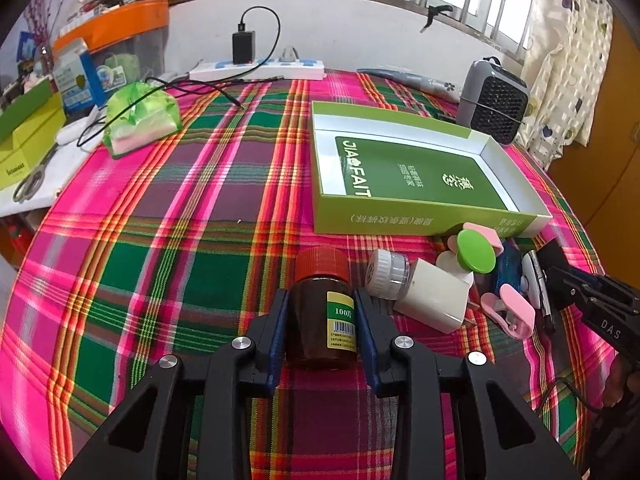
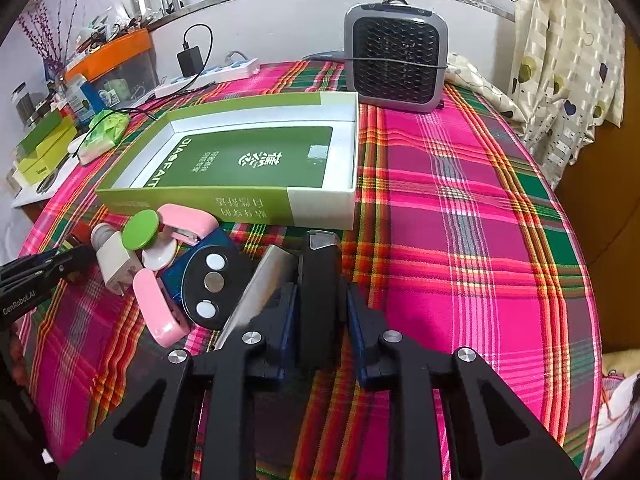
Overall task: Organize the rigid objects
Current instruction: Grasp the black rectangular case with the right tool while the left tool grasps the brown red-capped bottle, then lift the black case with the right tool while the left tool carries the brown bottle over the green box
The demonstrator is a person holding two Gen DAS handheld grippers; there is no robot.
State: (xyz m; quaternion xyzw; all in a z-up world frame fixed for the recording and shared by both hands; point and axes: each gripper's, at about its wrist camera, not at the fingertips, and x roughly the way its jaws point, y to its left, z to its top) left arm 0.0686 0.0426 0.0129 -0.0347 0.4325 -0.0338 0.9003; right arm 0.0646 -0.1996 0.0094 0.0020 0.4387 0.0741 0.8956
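My left gripper (image 1: 322, 300) is shut on a brown pill bottle (image 1: 320, 316) with an orange cap, standing on the plaid cloth. My right gripper (image 2: 320, 292) is shut on a black rectangular object (image 2: 320, 276), which it holds in front of an open green box (image 2: 224, 200). The box (image 1: 400, 220) is empty and lies to the right in the left wrist view. A pile of small items lies by it: a white charger (image 1: 434, 296), a small white jar (image 1: 386, 274), a green-capped item (image 1: 476, 250), pink staplers (image 2: 160, 308), a black round object (image 2: 212, 284).
A grey fan heater (image 2: 396, 60) stands behind the box. A power strip (image 1: 256, 68) with a plugged charger lies at the table's back edge. A green plastic bag (image 1: 140, 116), boxes and scissors (image 1: 30, 182) sit on the left. Curtains hang at the right.
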